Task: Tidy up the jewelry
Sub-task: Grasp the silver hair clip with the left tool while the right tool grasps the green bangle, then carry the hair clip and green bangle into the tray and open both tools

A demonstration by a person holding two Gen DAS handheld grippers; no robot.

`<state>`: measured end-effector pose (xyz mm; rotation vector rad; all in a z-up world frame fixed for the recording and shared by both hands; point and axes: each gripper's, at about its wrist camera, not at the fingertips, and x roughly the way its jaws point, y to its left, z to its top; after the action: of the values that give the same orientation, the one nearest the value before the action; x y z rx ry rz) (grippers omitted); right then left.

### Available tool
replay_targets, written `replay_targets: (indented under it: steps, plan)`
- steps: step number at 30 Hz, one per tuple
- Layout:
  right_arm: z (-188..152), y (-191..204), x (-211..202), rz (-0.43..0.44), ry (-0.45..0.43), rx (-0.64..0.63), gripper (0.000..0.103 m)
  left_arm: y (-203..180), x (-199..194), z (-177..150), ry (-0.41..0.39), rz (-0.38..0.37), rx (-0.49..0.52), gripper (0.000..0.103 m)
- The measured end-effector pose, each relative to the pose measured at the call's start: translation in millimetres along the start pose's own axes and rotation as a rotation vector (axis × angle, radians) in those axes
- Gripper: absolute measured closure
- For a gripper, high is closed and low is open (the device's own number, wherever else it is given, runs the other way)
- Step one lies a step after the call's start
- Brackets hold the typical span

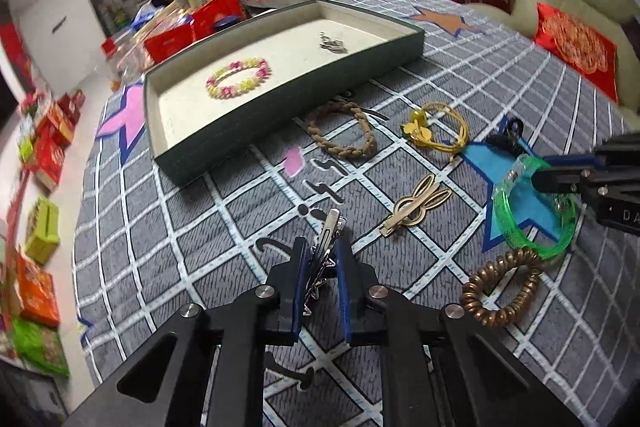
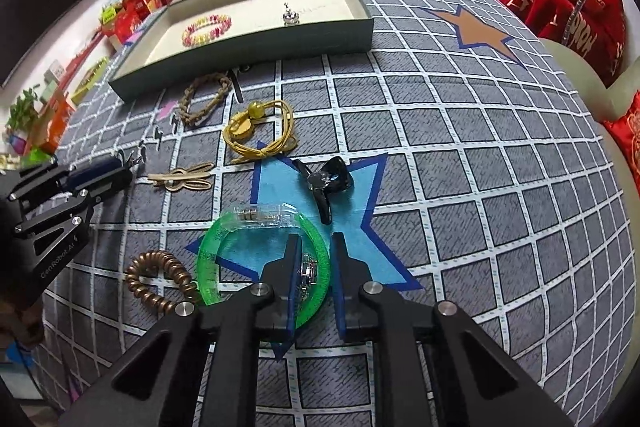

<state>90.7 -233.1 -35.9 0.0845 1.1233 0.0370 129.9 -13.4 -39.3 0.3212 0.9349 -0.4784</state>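
Ahead of both tongs, the tray [image 1: 224,151] is holding a beaded bracelet [image 1: 237,78] and a silver charm [image 1: 333,44]; left tongs [image 1: 320,259] are pinching a silver clip [image 1: 326,241], right tongs [image 2: 316,267] are standing spread astride the green bangle [image 2: 216,259].

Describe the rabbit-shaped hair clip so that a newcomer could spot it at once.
Start at the green tray on the grid-patterned cloth. In front of it lie a braided hair tie and a yellow hair tie; nearer still lies the rabbit-shaped hair clip. It alone is flat, beige and long-eared.

One tray [image 1: 288,95] out there, and two pieces inside it: one beaded bracelet [image 1: 238,78], one silver trinket [image 1: 333,43]. On the cloth, three hair ties: braided [image 1: 340,131], yellow [image 1: 436,131], coiled bronze [image 1: 500,291]. One green bangle [image 1: 532,211]. Three clips: bunny [image 1: 416,205], black [image 2: 328,183], silver [image 1: 326,247].
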Motion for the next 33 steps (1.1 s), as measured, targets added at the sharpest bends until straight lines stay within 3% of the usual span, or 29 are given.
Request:
replay_targets:
  steps: [6, 20, 33]
  plan:
    - [2, -5, -15, 0.033, -0.039, 0.019, 0.088, 15, -14, -1, -0.024, -0.048, -0.103, 0.073]
    - [25, -10, -36, 0.113, -0.097, 0.060, 0.088, 24, -38, 18, -0.089, -0.083, -0.167, 0.073]
    - [91, -3, -31, 0.168, -0.138, 0.066, 0.088, 58, -45, 71, -0.180, -0.038, -0.254, 0.073]
